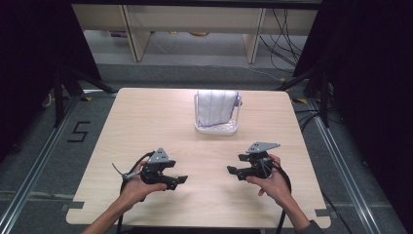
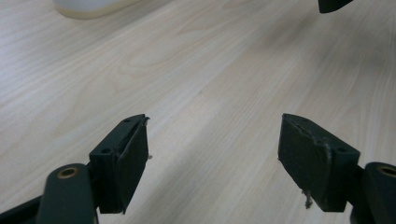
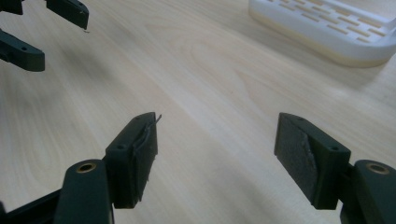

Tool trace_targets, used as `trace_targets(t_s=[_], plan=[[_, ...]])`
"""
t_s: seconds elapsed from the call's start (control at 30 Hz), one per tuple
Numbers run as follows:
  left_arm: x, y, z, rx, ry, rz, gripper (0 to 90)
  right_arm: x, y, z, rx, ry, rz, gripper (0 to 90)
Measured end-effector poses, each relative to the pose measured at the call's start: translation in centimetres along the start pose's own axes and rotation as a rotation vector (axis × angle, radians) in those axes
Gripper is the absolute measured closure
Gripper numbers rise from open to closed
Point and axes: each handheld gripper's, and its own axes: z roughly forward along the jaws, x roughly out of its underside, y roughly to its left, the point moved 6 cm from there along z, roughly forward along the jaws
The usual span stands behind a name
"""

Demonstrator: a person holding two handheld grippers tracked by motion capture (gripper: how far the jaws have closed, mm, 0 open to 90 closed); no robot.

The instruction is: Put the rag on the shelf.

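A white slotted rack (image 1: 216, 127) stands at the far middle of the light wooden table (image 1: 146, 122), with a white cloth (image 1: 216, 106) edged in purple draped over it. My left gripper (image 1: 179, 181) hovers low over the near left of the table, pointing right, jaws open and empty. My right gripper (image 1: 233, 170) faces it from the near right, also open and empty. In the left gripper view the jaws (image 2: 215, 140) stand wide over bare wood, and the rack's base (image 2: 88, 7) lies ahead. In the right gripper view the open jaws (image 3: 217, 140) frame bare wood, with the rack's base (image 3: 327, 28) at upper right.
The two grippers point at each other with a bare strip of table between them. Black stands (image 1: 63, 83) flank the table on both sides. A taped "5" (image 1: 78, 131) marks the grey floor at left. Desk legs (image 1: 139, 39) and cables (image 1: 287, 34) lie beyond the far edge.
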Motion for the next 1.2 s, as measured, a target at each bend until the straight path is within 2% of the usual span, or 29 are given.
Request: trace_targets(t_s=[0.03, 0.07, 0.1, 0.13, 0.17, 0.2, 0.23, 0.4, 0.43, 0.47, 0.5, 0.57, 0.6, 0.63, 0.7, 0.73, 0.77, 0.8, 0.83, 0.87, 0.9, 0.97, 1.0, 1.07, 1.1, 1.13, 1.17, 1.2], plan=[[0.2, 0.0, -0.2, 0.0, 0.019, 0.019, 24.3, 0.1, -0.1, 0.0, 0.001, 0.003, -0.025, 30.7], [0.7, 0.0, -0.4, -0.014, 0.02, 0.018, 24.3, 0.5, 0.1, -0.1, 0.001, 0.005, -0.032, 29.5], [0.9, 0.1, -0.6, -0.023, 0.039, 0.037, 24.3, 0.7, 0.2, -0.1, -0.002, 0.009, -0.037, 29.5], [1.1, 0.1, -0.8, -0.021, 0.034, 0.034, 24.3, 0.9, 0.5, -0.2, -0.001, 0.016, -0.014, 29.5], [1.3, 0.1, -1.0, -0.024, 0.036, 0.035, 24.3, 1.0, 0.3, -0.1, 0.007, 0.006, -0.044, 29.5], [1.4, 0.0, -1.1, -0.027, 0.033, 0.027, 24.3, 1.3, 0.7, -0.2, 0.0, 0.014, -0.013, 29.5], [1.6, 0.0, -1.2, -0.03, 0.032, 0.032, 24.3, 1.4, 0.6, -0.3, -0.001, 0.017, -0.029, 29.5], [2.4, -0.5, -1.4, -0.029, 0.04, 0.034, 24.3, 2.1, 0.8, -0.6, 0.004, 0.021, -0.022, 28.8], [2.5, -0.7, -1.4, -0.031, 0.026, 0.016, 24.4, 2.5, 1.2, -0.8, -0.005, 0.029, 0.011, 28.8], [2.7, -0.6, -1.5, -0.032, 0.047, 0.041, 24.4, 2.5, 1.2, -0.8, -0.005, 0.029, 0.011, 28.8], [2.8, -0.8, -1.5, -0.041, 0.036, 0.031, 24.4, 2.9, 1.0, -1.0, -0.001, 0.023, -0.01, 28.8], [3.2, -0.8, -1.7, -0.048, 0.06, 0.058, 24.4, 3.0, 1.0, -1.1, 0.003, 0.021, -0.007, 28.8], [3.3, -1.0, -1.8, -0.035, 0.056, 0.056, 24.4, 3.1, 1.1, -1.2, 0.001, 0.017, 0.004, 28.7], [3.6, -1.2, -1.8, -0.037, 0.057, 0.048, 24.4, 3.4, 1.1, -1.4, 0.0, 0.01, -0.014, 28.3], [3.7, -1.3, -1.8, -0.042, 0.057, 0.052, 24.4, 3.6, 1.4, -1.7, 0.004, 0.005, 0.002, 28.1], [3.9, -1.5, -1.9, -0.032, 0.058, 0.048, 24.4, 3.7, 1.4, -1.8, 0.005, 0.004, 0.0, 28.0], [4.0, -1.7, -1.9, -0.033, 0.041, 0.024, 24.4, 3.8, 1.6, -1.9, -0.001, 0.006, 0.015, 27.8], [4.0, -1.7, -1.9, -0.033, 0.041, 0.024, 24.4, 3.9, 1.6, -2.1, 0.002, 0.004, 0.005, 27.6], [4.1, -1.8, -2.1, -0.023, 0.047, 0.037, 24.4, 4.0, 1.9, -2.1, -0.002, 0.0, 0.024, 27.5], [4.2, -1.9, -2.2, -0.019, 0.043, 0.038, 24.4, 4.1, 1.8, -2.1, -0.006, 0.0, -0.002, 27.3], [4.2, -1.9, -2.2, -0.019, 0.043, 0.038, 24.4, 4.1, 1.8, -2.1, -0.006, 0.0, -0.002, 27.3], [4.2, -2.1, -2.4, -0.019, 0.029, 0.03, 24.3, 4.5, 2.1, -2.3, 0.0, 0.013, 0.007, 26.9], [4.3, -2.0, -2.7, -0.019, 0.037, 0.045, 24.3, 4.9, 2.5, -2.3, -0.006, 0.024, 0.022, 27.0], [4.5, -2.1, -2.9, -0.028, 0.022, 0.024, 24.3, 5.2, 2.6, -2.3, -0.009, 0.03, 0.003, 26.7], [4.5, -2.1, -2.9, -0.028, 0.022, 0.024, 24.3, 5.4, 2.9, -2.4, -0.008, 0.038, 0.029, 26.3], [4.8, -2.1, -3.1, -0.025, 0.027, 0.027, 24.2, 5.5, 2.8, -2.4, -0.004, 0.028, 0.002, 25.9], [4.8, -2.1, -3.1, -0.025, 0.027, 0.027, 24.2, 5.5, 2.8, -2.4, -0.004, 0.028, 0.002, 25.9], [4.9, -2.4, -3.1, -0.015, 0.011, 0.007, 24.1, 5.8, 3.0, -2.5, 0.002, 0.038, 0.002, 24.4]])
